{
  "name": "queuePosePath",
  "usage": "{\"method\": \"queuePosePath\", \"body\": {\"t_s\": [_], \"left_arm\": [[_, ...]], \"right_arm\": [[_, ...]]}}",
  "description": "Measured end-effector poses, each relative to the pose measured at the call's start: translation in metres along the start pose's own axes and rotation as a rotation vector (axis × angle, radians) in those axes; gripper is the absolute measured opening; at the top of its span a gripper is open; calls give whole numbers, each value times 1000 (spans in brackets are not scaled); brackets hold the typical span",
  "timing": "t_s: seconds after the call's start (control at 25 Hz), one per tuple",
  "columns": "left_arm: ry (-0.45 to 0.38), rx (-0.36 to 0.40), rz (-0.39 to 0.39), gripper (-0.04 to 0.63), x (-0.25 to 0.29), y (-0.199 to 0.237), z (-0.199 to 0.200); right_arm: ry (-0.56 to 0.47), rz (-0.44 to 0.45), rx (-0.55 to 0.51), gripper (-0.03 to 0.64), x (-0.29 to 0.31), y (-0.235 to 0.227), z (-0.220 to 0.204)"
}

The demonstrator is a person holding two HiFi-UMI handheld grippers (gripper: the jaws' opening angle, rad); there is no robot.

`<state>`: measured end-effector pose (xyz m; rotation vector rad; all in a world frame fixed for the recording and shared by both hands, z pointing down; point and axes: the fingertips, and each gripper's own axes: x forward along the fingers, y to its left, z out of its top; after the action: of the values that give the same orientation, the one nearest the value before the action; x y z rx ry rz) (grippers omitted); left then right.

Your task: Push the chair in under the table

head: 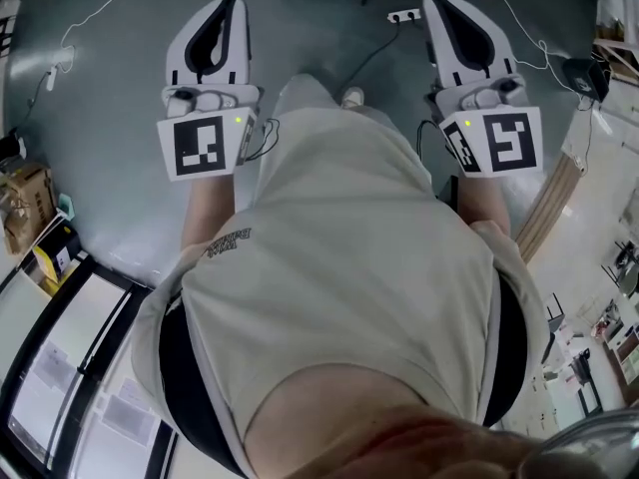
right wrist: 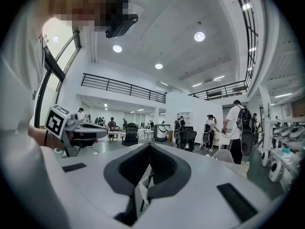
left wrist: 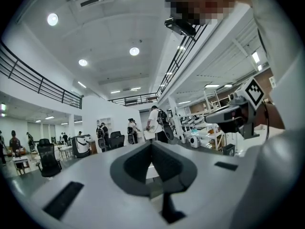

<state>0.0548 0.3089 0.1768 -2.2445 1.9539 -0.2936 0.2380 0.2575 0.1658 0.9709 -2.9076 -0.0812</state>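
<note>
Both shut on nothing, the white-and-black left gripper and right gripper hang over grey floor, with only distant black office chairs in view, so the push looks unstarted.

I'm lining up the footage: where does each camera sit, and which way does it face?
Head view: on the person's head, facing steeply down at the floor; shows shirt, left gripper, right gripper.
Left gripper view: on left gripper, level across a hall; own shut jaws, right gripper alongside.
Right gripper view: mirrored; own shut jaws, left gripper alongside.
Shared: both gripper views show the backpack wearer.
</note>
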Motion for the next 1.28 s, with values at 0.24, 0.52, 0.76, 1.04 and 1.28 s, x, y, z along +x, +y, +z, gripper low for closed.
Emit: {"method": "queuePosePath", "body": {"t_s": [0.24, 0.52, 0.76, 1.04, 1.28], "left_arm": [[21, -11, 21, 11, 17, 11, -12], [46, -71, -7, 11, 59, 42, -41], [56, -71, -43, 11, 108, 87, -60], [36, -82, -99, 11, 166, 126, -60], [28, -125, -151, 11, 209, 164, -69]], "right_arm": [[27, 29, 8, 8, 28, -13, -14], [74, 41, -15, 8, 82, -19, -31], [126, 15, 5, 8, 135, -38, -42], [150, 9, -7, 8, 212, -54, -37], [174, 2, -36, 8, 272, -64, -28]]}}
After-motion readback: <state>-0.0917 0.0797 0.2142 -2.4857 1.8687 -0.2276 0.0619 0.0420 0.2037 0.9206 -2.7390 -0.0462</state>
